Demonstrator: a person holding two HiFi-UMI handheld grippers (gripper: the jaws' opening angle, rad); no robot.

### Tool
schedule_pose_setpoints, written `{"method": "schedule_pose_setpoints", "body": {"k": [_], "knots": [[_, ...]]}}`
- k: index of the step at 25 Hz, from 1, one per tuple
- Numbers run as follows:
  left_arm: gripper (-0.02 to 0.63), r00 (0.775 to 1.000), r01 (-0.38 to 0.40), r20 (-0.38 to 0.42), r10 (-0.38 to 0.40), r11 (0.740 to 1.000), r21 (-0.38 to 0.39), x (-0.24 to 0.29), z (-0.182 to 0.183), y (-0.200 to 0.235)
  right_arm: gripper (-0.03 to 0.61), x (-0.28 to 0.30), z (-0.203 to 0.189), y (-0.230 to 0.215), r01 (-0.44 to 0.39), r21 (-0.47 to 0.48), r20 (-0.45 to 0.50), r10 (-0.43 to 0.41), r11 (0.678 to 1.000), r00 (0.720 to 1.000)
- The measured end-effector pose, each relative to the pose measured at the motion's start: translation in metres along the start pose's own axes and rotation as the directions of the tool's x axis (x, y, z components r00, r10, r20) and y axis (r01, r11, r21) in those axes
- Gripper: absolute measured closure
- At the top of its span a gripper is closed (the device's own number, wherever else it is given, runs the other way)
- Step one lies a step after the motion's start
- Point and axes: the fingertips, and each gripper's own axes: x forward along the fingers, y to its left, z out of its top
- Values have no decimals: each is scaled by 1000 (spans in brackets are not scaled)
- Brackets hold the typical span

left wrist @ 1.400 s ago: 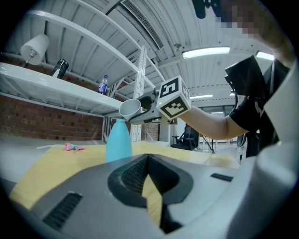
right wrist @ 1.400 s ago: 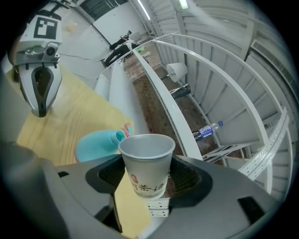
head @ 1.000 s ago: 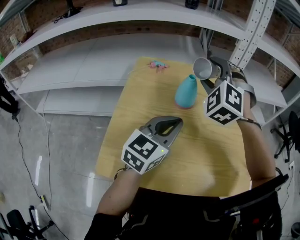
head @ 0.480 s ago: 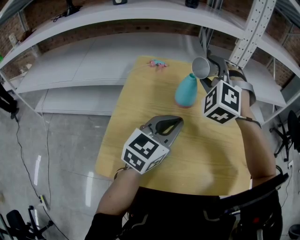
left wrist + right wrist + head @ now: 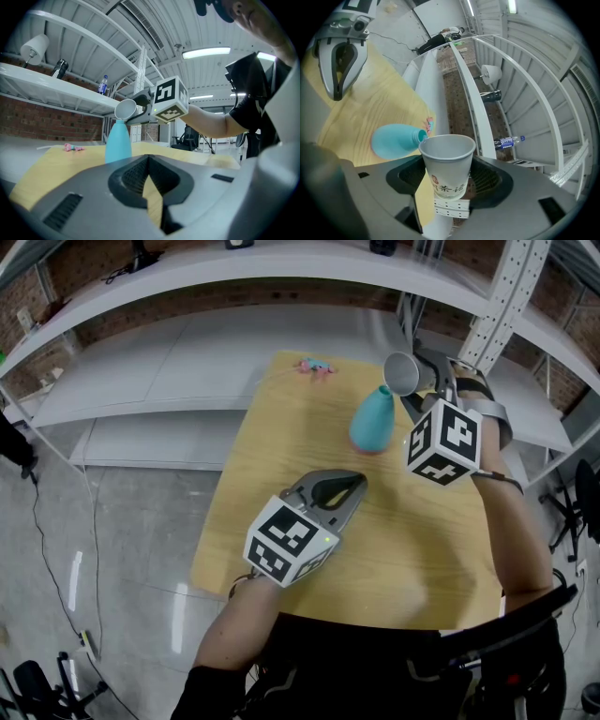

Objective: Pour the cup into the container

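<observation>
Head view gives the wide picture: a yellow wooden table (image 5: 281, 540) with a blue bottle (image 5: 372, 421) standing upright near its far right side, well apart from the left gripper (image 5: 349, 489). That gripper hovers over the middle of the table with its jaws together at the tips and nothing between them. The right gripper (image 5: 419, 382) has its jaws pressed on the two sides of a paper cup (image 5: 402, 374). The cup is tipped far over, with its rim just above the narrow mouth of the bottle. I think the main risk is a spill: the bottle's mouth is much narrower than the cup's rim, so a small error to the side, or a too quick tilt, would send the content down the outside and onto the table. A push of the rim against the neck could also tip the bottle, because nothing holds it. Left gripper view shows from the side what the head view does not: the rim sits right over the top of the neck, though whether they touch I cannot tell. Right gripper view alone shows the print on the cup's wall, but not what is inside. A small pink thing (image 5: 315, 367) at the far edge is plainest in the head view.
</observation>
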Motion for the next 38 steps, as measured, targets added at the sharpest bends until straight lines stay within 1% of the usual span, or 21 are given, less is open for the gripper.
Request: {"method": "schedule_pose_setpoints", "body": {"k": [9,15,17,18,19,21,24,25,27,30,34,38], "knots": [[615,1000,-1,0,1,1000,0,0,0,0,273,1,0,1,4,-18,-1,-4,1000,1000],[615,1000,-1,1,1,1000,0,0,1,0,273,0,1,1,15,-11,3,-15,1000,1000],[615,1000,0,1,0,1000,1,-1,1,0,273,0,-1,2,9,21,9,-9,1000,1000],[615,1000,0,1,0,1000,1,-1,1,0,273,0,-2,3,-3,56,21,2,998,1000],[615,1000,0,1,0,1000,1,-1,0,0,273,0,-2,4,-22,105,41,17,994,999],[615,1000,2,0,-2,1000,1,-1,0,0,273,-1,-4,7,-67,224,95,46,972,994],[615,1000,5,0,-5,1000,1,-2,0,-1,273,-4,-10,7,-96,375,159,38,922,986],[615,1000,4,0,-4,1000,1,-2,0,-1,273,-5,-12,7,-105,422,178,32,901,984],[615,1000,4,0,-4,1000,2,-2,0,0,273,-7,-19,9,-139,516,214,30,845,976],[615,1000,5,-1,-5,1000,2,-2,0,0,273,-9,-36,13,-198,645,259,33,738,965],[615,1000,11,-2,-11,1000,3,-2,1,-1,273,-12,-66,24,-266,776,295,43,572,954],[615,1000,14,-2,-14,1000,3,-1,1,0,273,-11,-95,37,-285,846,298,42,450,954]]}}
